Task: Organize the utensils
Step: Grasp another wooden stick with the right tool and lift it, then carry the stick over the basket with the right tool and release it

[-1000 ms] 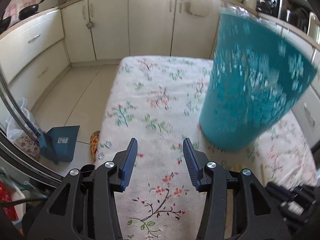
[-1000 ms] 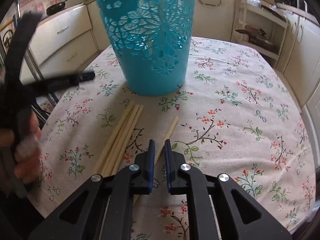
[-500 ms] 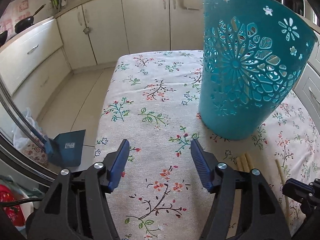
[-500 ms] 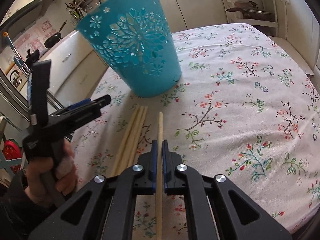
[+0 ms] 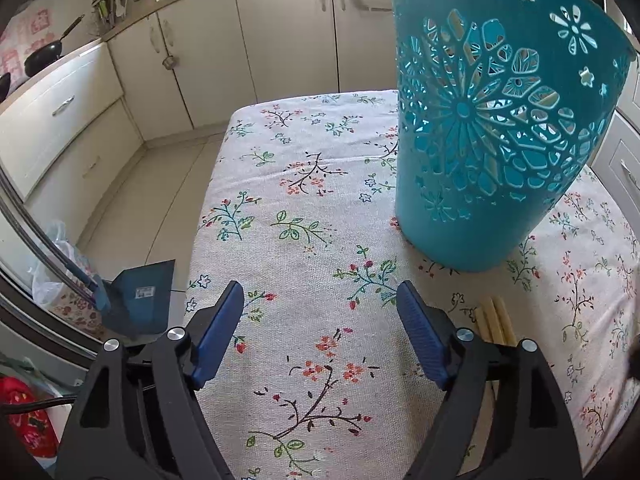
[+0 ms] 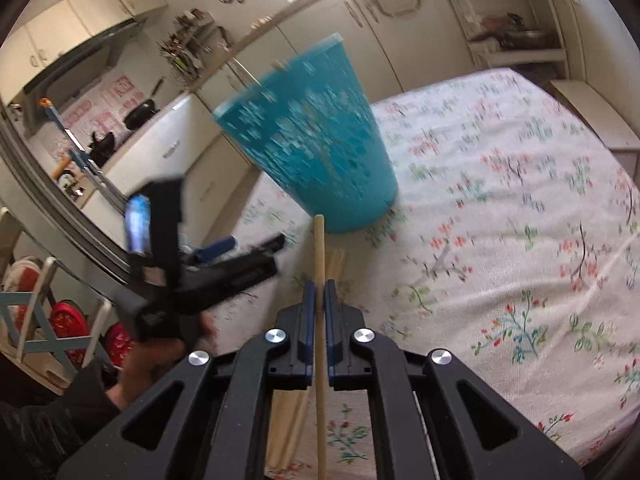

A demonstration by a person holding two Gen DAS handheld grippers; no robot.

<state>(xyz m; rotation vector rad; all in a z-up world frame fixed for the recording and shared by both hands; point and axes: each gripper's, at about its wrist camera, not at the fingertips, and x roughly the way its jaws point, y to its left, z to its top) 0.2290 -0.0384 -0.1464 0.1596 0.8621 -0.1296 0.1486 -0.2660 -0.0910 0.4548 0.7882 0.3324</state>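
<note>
A teal cut-out basket (image 5: 492,128) stands on the floral tablecloth; in the right wrist view the basket (image 6: 312,152) is blurred and lies ahead. My right gripper (image 6: 319,296) is shut on one wooden chopstick (image 6: 319,248), lifted above the cloth with its tip pointing toward the basket's base. Several more chopsticks (image 6: 336,260) lie on the cloth below it; their ends also show in the left wrist view (image 5: 494,320). My left gripper (image 5: 320,308) is open and empty, just above the cloth, left of the basket. It also shows in the right wrist view (image 6: 240,254).
The table's left edge (image 5: 200,240) drops to a tiled floor with a blue dustpan (image 5: 140,300). Cream kitchen cabinets (image 5: 280,40) run along the back and left. A shelf unit (image 6: 516,40) stands at the far right.
My right gripper has lifted the chopstick off the cloth and tilted upward toward the basket. My left gripper has opened wider and shifted slightly forward.
</note>
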